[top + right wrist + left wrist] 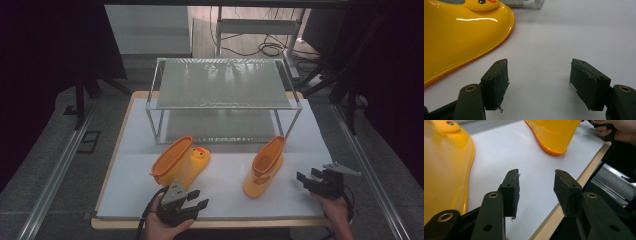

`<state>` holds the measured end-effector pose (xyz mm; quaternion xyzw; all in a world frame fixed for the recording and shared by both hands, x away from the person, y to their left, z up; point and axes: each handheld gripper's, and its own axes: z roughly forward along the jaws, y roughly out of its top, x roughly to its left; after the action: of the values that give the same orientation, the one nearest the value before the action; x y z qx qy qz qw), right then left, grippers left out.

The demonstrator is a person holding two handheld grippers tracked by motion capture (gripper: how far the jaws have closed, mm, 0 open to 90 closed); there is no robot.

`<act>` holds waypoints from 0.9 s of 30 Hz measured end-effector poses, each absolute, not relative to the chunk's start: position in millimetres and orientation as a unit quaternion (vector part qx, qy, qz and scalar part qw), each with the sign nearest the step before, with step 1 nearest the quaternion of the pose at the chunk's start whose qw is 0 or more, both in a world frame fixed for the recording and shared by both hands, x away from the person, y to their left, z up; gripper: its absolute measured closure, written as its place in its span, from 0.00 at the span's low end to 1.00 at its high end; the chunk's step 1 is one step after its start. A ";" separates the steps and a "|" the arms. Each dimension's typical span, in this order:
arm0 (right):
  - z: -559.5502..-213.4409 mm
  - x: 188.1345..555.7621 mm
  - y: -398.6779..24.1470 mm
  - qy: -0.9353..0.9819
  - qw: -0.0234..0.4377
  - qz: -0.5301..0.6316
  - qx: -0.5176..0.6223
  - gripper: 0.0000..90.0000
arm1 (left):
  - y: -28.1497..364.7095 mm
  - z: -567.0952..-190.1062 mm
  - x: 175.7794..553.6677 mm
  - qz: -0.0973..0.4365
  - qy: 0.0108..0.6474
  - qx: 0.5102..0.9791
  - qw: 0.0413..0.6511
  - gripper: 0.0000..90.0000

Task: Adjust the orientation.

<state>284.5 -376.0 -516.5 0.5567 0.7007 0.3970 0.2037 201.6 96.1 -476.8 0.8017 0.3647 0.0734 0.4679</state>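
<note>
Two yellow rubber boots with duck faces are on the white table top (135, 185). The left boot (180, 162) lies tilted on its side, and the right boot (265, 167) stands upright with its toe toward me. My left gripper (199, 198) is at the table's front edge just below the left boot, open, with nothing between its pads. In the left gripper view this gripper (536, 173) has the left boot (446, 165) close beside its left jaw and the right boot (554, 135) farther ahead. My right gripper (307, 176) is open and empty, right of the right boot. Its own view shows that gripper (539, 65) beside the boot's toe (461, 37).
A two-level metal rack (222, 85) with mesh shelves stands at the back of the table, behind both boots. The wooden front edge (564, 202) runs just under my left gripper. Aluminium rails (55, 170) flank the table on both sides.
</note>
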 end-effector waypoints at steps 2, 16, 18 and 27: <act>-516.4 284.1 -376.1 0.701 0.204 0.397 0.556 0.34 | 92.8 -474.9 204.5 0.070 0.362 0.805 0.465 0.59; -514.9 281.4 -380.7 0.697 0.207 0.399 0.559 0.34 | 74.2 -459.9 220.9 0.024 0.331 0.837 0.434 0.52; -514.0 280.9 -381.7 0.693 0.208 0.402 0.561 0.34 | 71.4 -458.7 223.1 0.019 0.327 0.841 0.431 0.52; -514.6 280.9 -382.0 0.696 0.207 0.400 0.560 0.34 | 59.7 -450.7 235.6 -0.014 0.305 0.859 0.410 0.52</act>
<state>280.9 -382.0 -514.6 0.5598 0.6957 0.3999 0.2069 235.6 59.7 -450.7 0.8594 0.3055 -0.0136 0.4098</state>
